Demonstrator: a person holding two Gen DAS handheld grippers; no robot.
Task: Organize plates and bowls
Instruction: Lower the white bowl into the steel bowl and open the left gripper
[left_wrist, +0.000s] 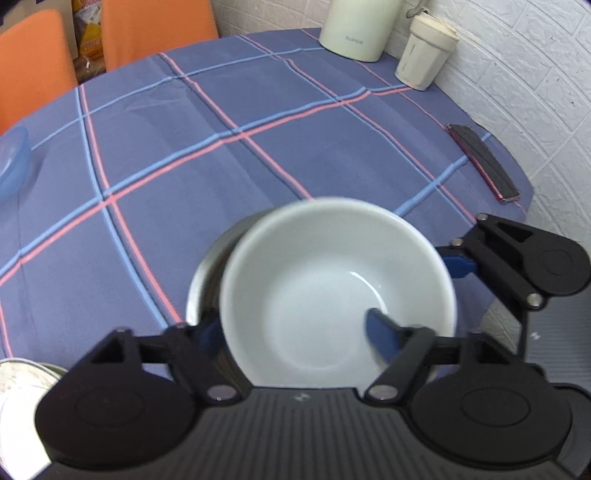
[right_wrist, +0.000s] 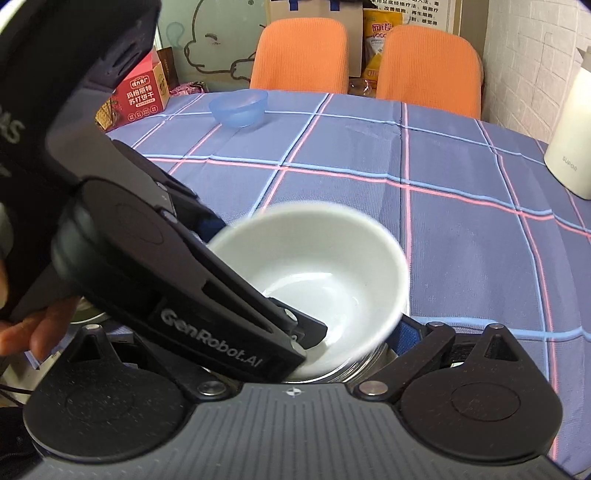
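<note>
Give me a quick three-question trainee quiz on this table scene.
1. True or false: the blue bowl stands apart from the white bowl.
2. What is under the white bowl? A) metal bowl B) flat plate C) cup
3. Fill in: one of the left gripper fingers is ___ the white bowl.
Key: 1 true; 2 A; 3 inside.

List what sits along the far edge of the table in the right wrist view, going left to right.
Red printed snack carton → translucent blue plastic bowl → cream-white thermal jug at the right edge. The two orange chair backs stand behind the table, so they are left out.
</note>
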